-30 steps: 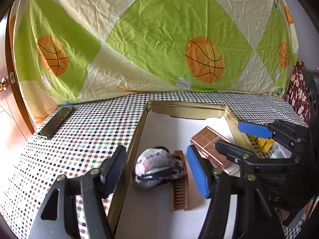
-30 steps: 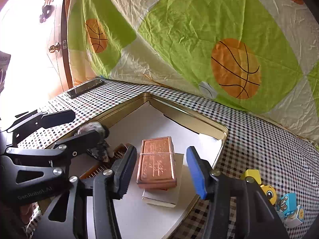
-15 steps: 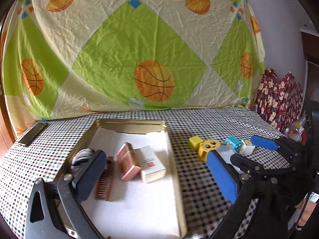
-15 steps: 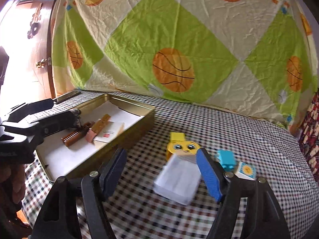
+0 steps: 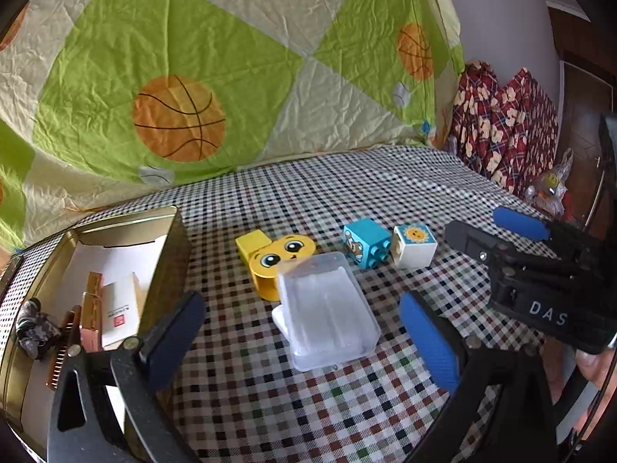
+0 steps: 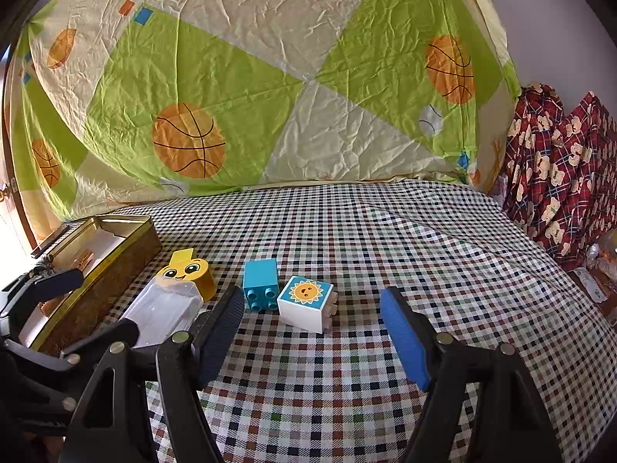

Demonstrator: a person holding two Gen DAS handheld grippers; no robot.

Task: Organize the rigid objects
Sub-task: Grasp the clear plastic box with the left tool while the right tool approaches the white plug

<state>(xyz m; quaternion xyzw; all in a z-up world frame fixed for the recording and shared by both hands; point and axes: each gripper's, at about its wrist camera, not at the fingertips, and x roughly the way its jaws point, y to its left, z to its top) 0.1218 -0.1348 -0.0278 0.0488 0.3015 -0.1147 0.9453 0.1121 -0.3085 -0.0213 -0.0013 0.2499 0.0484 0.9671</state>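
Note:
A clear plastic box [image 5: 326,310] lies on the checked tablecloth, between the open fingers of my left gripper [image 5: 304,341]. Behind it stand a yellow face brick [image 5: 275,260], a blue brick [image 5: 366,242] and a white sun brick [image 5: 414,245]. A gold tin [image 5: 169,254] at the left holds a copper case [image 5: 90,316], a white box, a comb and a dark hair tie. My right gripper [image 6: 312,337] is open and empty, just in front of the white sun brick [image 6: 306,303] and the blue brick [image 6: 261,283]. The clear box [image 6: 162,310] and the tin [image 6: 112,262] lie to its left.
A basketball-print sheet [image 6: 270,96] hangs behind the table. Red patterned cloth [image 6: 559,169] hangs at the right edge. A dark flat bar [image 6: 50,239] lies beyond the tin. The right gripper shows in the left wrist view [image 5: 497,231].
Both grippers have pulled back from the tin and swung right. The left now straddles the clear box; the right now faces the blue and white bricks.

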